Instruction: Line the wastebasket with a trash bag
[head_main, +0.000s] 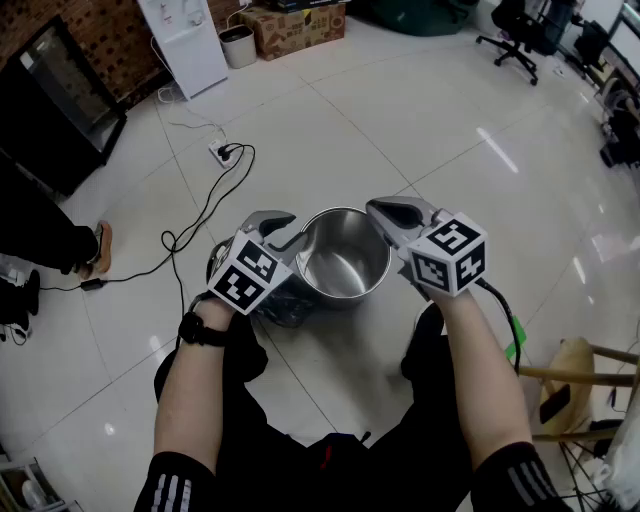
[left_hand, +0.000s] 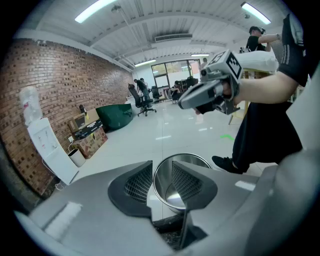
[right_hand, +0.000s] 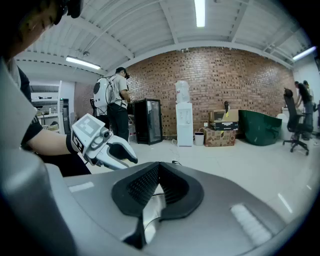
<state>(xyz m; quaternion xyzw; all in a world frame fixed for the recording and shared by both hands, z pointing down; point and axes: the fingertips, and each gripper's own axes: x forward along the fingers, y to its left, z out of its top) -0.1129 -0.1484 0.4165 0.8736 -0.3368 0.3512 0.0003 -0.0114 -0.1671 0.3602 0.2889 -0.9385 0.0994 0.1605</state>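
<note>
A shiny steel wastebasket (head_main: 340, 255) stands upright on the white floor, its inside bare metal. Crumpled black trash bag plastic (head_main: 287, 308) lies against its left foot and shows under my left jaws (left_hand: 170, 234). My left gripper (head_main: 283, 228) hangs over the basket's left rim, open, with only the basket (left_hand: 181, 165) seen through the gap in the left gripper (left_hand: 161, 167) view. My right gripper (head_main: 378, 208) is over the right rim, shut, with nothing visible between its pads. The right gripper (right_hand: 159, 167) view shows the steel wall (right_hand: 150, 215) below its closed tips and the left gripper (right_hand: 125, 152) opposite.
A power strip with black cable (head_main: 226, 152) lies on the floor behind the basket. A white water dispenser (head_main: 187, 40), small bin (head_main: 238, 45) and cardboard box (head_main: 297, 27) line the far wall. A wooden chair (head_main: 590, 385) stands at right. Another person's legs (head_main: 40, 240) are at left.
</note>
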